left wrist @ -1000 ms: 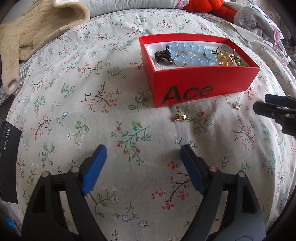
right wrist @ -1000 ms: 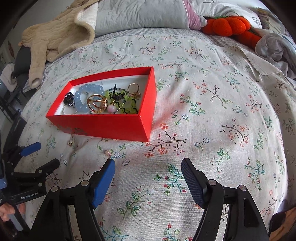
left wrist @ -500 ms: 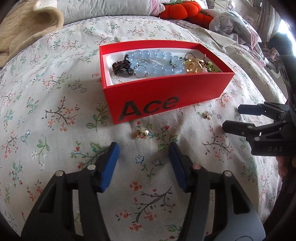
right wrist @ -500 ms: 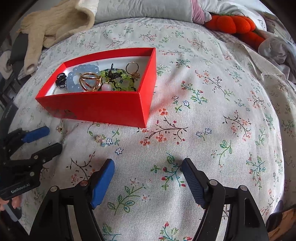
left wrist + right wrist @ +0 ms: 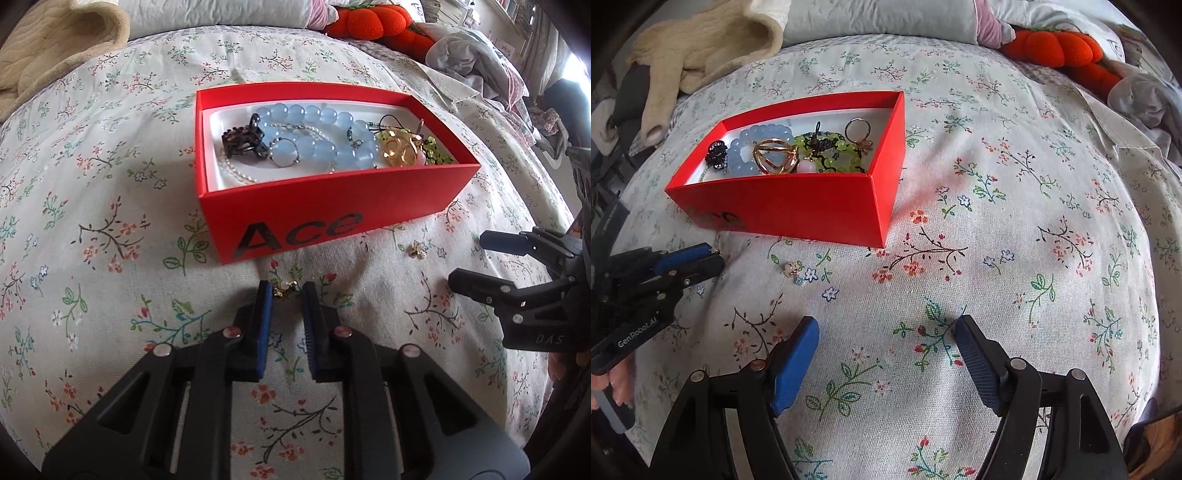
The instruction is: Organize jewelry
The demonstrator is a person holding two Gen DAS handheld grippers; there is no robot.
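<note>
A red box (image 5: 332, 221) marked "Ace" lies on the flowered bedspread. It holds a blue bead bracelet (image 5: 321, 118), a dark hair claw (image 5: 243, 142), a gold ornament (image 5: 400, 151), green beads (image 5: 834, 151) and a ring (image 5: 857, 129). Just in front of the box lies a small gold earring (image 5: 283, 290). My left gripper (image 5: 287, 291) points down at it and its jaws are closing, with the earring between the tips and a sliver of gap on its right side. A second earring (image 5: 417, 251) lies further right. My right gripper (image 5: 886, 325) stands open over bare bedspread with nothing between its fingers.
A beige blanket (image 5: 55, 48) is heaped at the back left and an orange plush (image 5: 1060, 48) at the back right beside crumpled clothes (image 5: 480, 55). A grey pillow (image 5: 879, 18) lies behind the box. A person's fingers (image 5: 617, 384) hold the left gripper's handle.
My left gripper has moved closer to the box and its jaws have narrowed from wide apart to nearly together around the earring. The right gripper has hardly moved.
</note>
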